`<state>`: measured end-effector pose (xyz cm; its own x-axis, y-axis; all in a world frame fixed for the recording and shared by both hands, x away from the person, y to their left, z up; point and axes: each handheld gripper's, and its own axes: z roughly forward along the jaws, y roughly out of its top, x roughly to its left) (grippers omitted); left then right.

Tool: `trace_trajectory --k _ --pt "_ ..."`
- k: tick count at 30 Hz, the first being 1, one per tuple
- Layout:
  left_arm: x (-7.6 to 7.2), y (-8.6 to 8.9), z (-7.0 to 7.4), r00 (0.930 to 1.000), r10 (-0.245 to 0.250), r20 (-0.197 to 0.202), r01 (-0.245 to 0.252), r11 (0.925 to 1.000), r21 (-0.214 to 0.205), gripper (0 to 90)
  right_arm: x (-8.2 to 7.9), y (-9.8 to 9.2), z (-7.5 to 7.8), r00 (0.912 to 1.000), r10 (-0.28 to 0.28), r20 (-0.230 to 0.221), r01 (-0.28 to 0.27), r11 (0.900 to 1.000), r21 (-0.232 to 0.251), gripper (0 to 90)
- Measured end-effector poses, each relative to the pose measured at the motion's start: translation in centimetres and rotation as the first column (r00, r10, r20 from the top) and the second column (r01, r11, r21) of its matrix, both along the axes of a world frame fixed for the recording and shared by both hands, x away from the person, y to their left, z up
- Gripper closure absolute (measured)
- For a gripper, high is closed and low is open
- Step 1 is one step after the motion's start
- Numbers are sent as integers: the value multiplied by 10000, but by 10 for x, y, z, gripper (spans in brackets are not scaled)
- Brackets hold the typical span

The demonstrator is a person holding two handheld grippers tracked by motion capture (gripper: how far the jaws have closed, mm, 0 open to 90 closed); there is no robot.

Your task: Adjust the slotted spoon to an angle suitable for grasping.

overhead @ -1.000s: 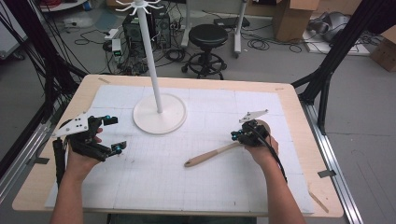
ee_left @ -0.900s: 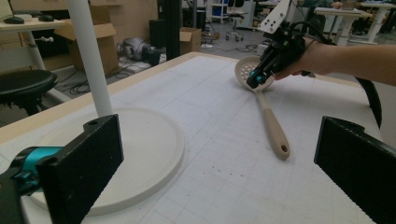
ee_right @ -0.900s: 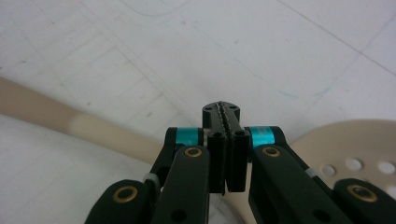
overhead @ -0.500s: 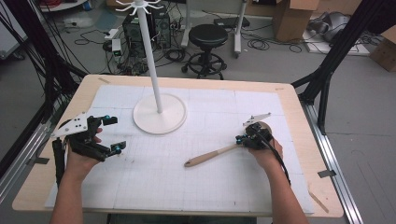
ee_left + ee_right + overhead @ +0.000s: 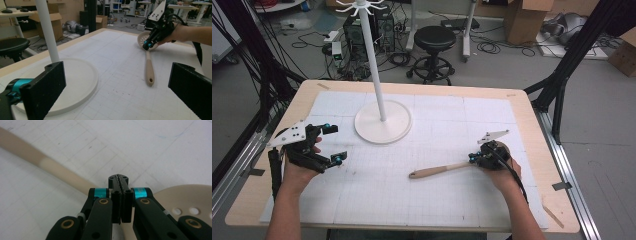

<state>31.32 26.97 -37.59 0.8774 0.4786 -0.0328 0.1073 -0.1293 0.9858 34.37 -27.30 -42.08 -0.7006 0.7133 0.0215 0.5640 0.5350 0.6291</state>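
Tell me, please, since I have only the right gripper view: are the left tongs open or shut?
Observer: Open. The left tongs stand wide apart with nothing between them, over the white gridded mat.
Operator: Thank you. How does the beige long-handled slotted spoon below the shut right tongs end?
Observer: Its handle ends in a small hanging hole, and that end points toward the left tongs.
Operator: Does anything else stand on the mat?
Observer: Yes, a white stand with a round base and a tall pole topped by hooks, at the far side.
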Motion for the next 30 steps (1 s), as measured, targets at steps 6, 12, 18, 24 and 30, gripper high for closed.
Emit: trace_trajectory --k 6,12,18,24,30 --pt "0 0 0 10000 -8 4 8 10000 12 18 -14 -2 0 9998 177 50 -177 9998 28 900" --pt "0 0 0 10000 -5 -5 5 10000 -9 18 -21 -5 -2 9999 102 74 -104 9996 277 899" --pt "0 -1 0 10000 -7 -21 7 10000 14 18 -24 9 6 9972 557 502 -580 9972 462 898" --pt "0 0 0 10000 2 4 -2 10000 -3 18 -32 49 21 9800 1792 862 -1850 9806 647 898" --pt "-1 2 1 10000 23 59 -23 10000 -82 18 -40 88 22 9547 2864 810 -2914 9548 580 897"
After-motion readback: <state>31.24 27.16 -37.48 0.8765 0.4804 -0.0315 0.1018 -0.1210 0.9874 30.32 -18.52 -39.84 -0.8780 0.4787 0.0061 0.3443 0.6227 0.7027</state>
